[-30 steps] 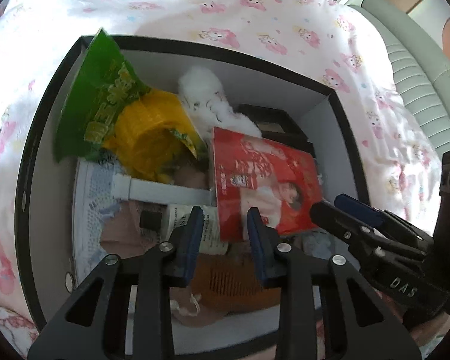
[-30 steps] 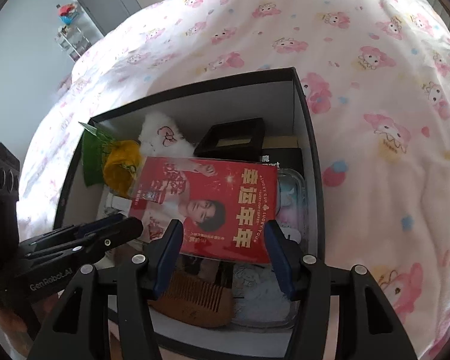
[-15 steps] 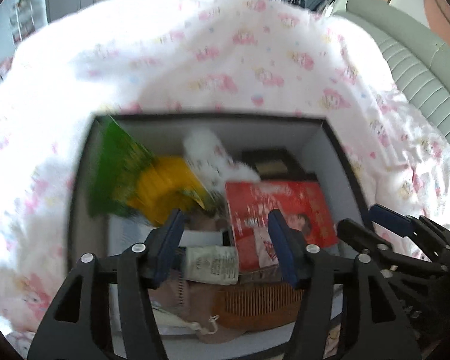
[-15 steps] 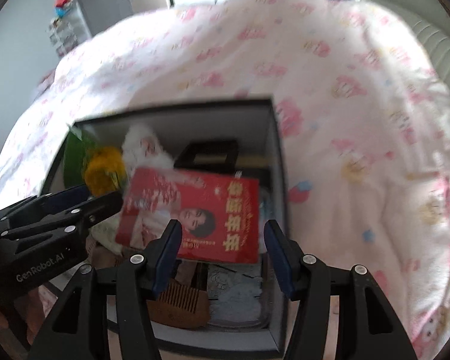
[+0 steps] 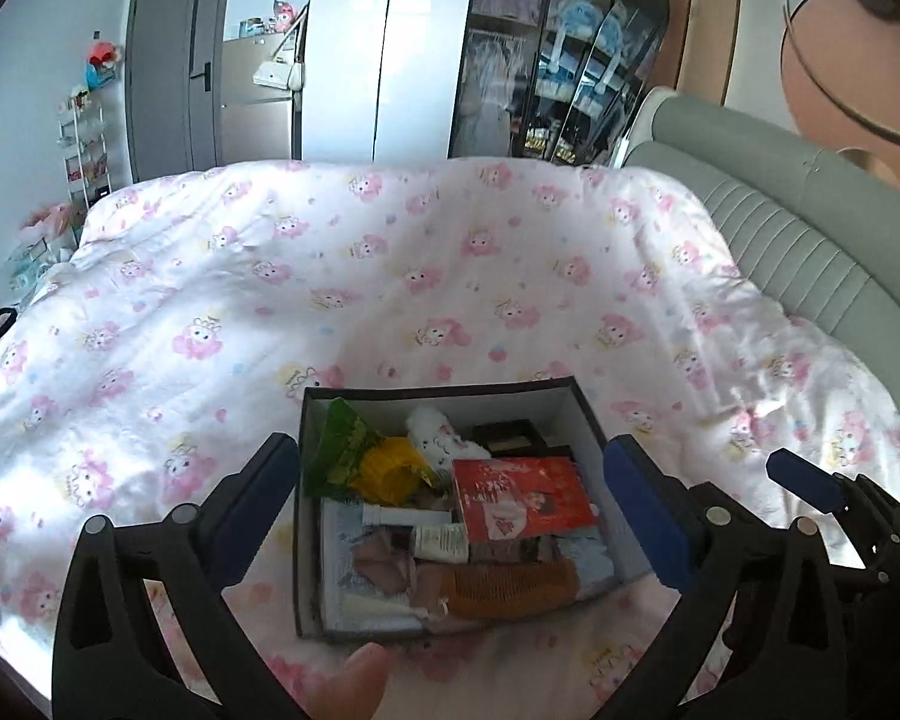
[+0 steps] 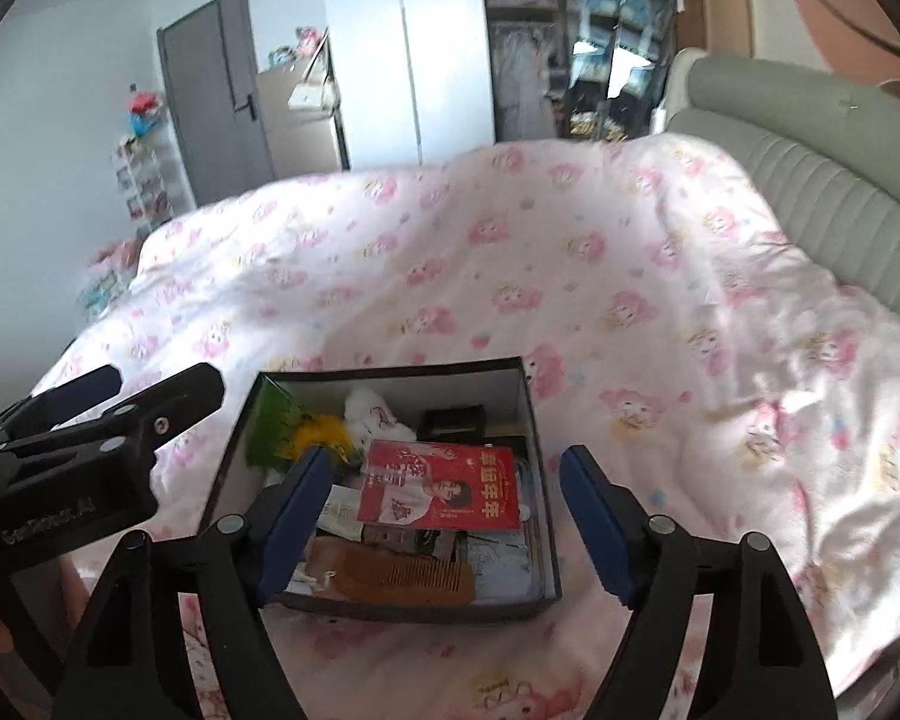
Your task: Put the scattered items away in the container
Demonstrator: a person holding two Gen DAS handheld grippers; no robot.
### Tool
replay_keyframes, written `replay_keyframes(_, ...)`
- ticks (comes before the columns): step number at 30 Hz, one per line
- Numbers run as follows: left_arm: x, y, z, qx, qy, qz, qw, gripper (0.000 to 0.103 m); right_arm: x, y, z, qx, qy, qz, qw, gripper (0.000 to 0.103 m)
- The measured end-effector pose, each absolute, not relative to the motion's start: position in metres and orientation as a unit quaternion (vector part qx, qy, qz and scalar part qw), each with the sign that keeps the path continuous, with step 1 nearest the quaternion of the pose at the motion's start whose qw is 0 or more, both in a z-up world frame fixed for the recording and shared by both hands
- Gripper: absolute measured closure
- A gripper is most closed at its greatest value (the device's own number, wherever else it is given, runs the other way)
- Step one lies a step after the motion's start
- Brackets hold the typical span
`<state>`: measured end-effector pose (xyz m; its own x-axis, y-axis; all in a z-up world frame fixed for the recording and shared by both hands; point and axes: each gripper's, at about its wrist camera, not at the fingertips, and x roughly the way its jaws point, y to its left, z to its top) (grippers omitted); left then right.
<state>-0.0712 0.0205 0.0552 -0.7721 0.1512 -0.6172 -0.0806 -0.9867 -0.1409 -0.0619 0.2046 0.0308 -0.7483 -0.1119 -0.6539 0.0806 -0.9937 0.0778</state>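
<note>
Both grippers sit much higher and farther back than a second ago, when their tips hung just over the box [image 5: 444, 387]; now I see the whole box and a wide sweep of the quilt [image 5: 390, 276] around it. My left gripper [image 5: 462, 504] is spreading its jaws, far wider than the narrow gap it had, and nothing is between the pads. My right gripper [image 6: 444, 522] is also easing its jaws apart, and they too are empty.

On the visible quilt I spot nothing loose; everything seems to be in the box, so I judge the tidying close to done.

Handling, as I read it: the red packet [image 5: 525, 495] looks light, flat and glossy, likely to slip, so I would pinch it across a short edge. The comb [image 5: 510, 591] looks stiff and thin; its spine is the place to grip, not the teeth. The white plush [image 5: 441, 435] is soft and will squash anywhere. The green bag [image 5: 339, 444] looks crinkly and light.

In the left view the box lies below and ahead, framed between the spread fingers without touching them. In the right view it sits likewise between the fingers, the left pad overlapping its near left part in the picture only.
</note>
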Motion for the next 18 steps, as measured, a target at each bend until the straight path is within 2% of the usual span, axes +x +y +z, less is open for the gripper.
replay_keyframes(3, -0.045, 0.015, 0.062, -0.326, -0.051, 0.942, 0.054, 0.001, -0.035, 0.200, 0.046, 0.331, -0.005, -0.943, 0.035, 0.026)
replay_keyframes(7, -0.009, 0.004, 0.061, -0.327, -0.064, 0.942, 0.039, 0.001, 0.009, 0.198, 0.057, 0.288, 0.004, -0.958, -0.004, 0.020)
replay_keyframes(13, 0.033, 0.000, 0.047, -0.331, -0.043, 0.942, 0.023, 0.001, 0.041, 0.205, 0.023, 0.326, -0.039, -0.944, -0.002, 0.020)
replay_keyframes(18, 0.046, 0.001, 0.036, -0.346, -0.054, 0.936, 0.032, 0.001, 0.048, 0.205, 0.016, 0.344, -0.039, -0.938, 0.006, 0.020)
